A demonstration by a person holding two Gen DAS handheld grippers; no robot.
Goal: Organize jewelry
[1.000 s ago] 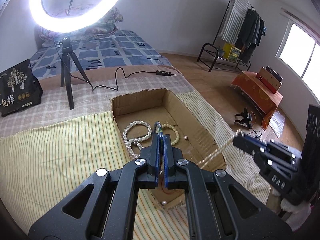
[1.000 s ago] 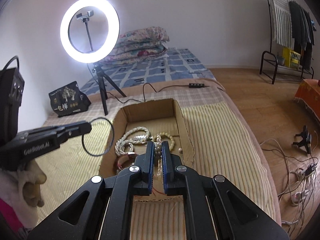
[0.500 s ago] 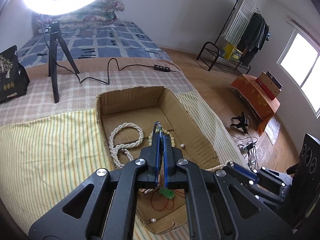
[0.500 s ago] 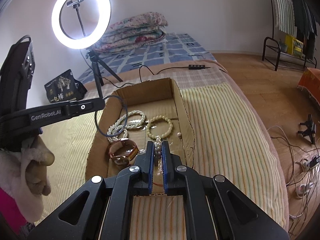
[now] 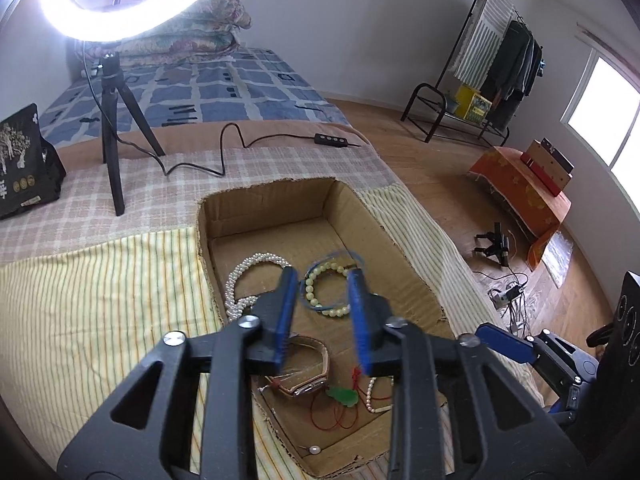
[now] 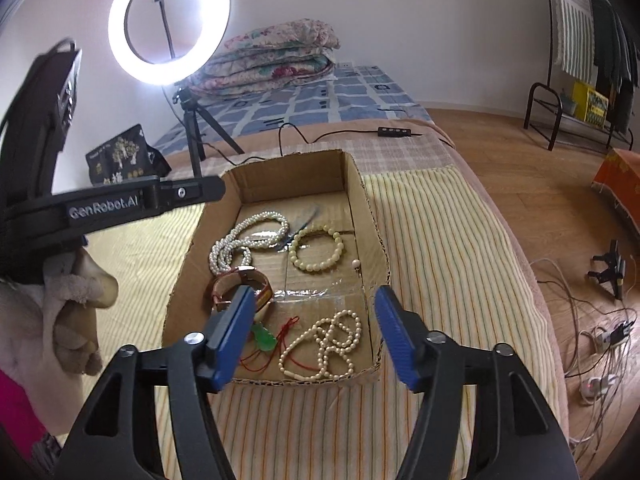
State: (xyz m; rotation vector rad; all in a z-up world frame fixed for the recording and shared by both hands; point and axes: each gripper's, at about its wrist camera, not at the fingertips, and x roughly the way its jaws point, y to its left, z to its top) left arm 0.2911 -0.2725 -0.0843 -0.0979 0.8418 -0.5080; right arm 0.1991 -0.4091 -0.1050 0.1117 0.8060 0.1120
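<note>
At the bottom of both wrist views the two tools hang over a cardboard box [image 6: 370,216] on the striped bedcover [image 6: 432,240]. The right gripper [image 6: 316,328] has its jaws spread wide with nothing between them, and the left gripper [image 5: 322,312] is likewise parted and empty. Both pieces they were to place now appear to lie in the box, so the step in hand looks like letting go and backing out. Done well, each tool should lift straight up with jaws kept apart, so that no fingertip snags a strand or drags the red cord along.

Lowest in the right view, nearest the camera, a loose pearl strand [image 6: 332,340] is heaped in the box's near right corner. Just left of it lies a green pendant [image 6: 265,338] on a thin red cord [image 6: 288,328]. Slightly higher, at the box's left side, sits a brown-strapped watch [image 6: 240,284], touching the pendant's cord or close to it; which, the frames cannot settle. A single stray pearl [image 6: 355,264] rests by the right wall. Further up, a pale bead bracelet [image 6: 317,249] lies flat, with a thin blue ring [image 5: 334,280] overlapping it. Left of those, a coiled white pearl necklace [image 6: 248,236] fills the centre left. The far end of the box floor is bare cardboard.

Beyond, upper left, a ring light [image 6: 170,16] stands on its tripod.
</note>
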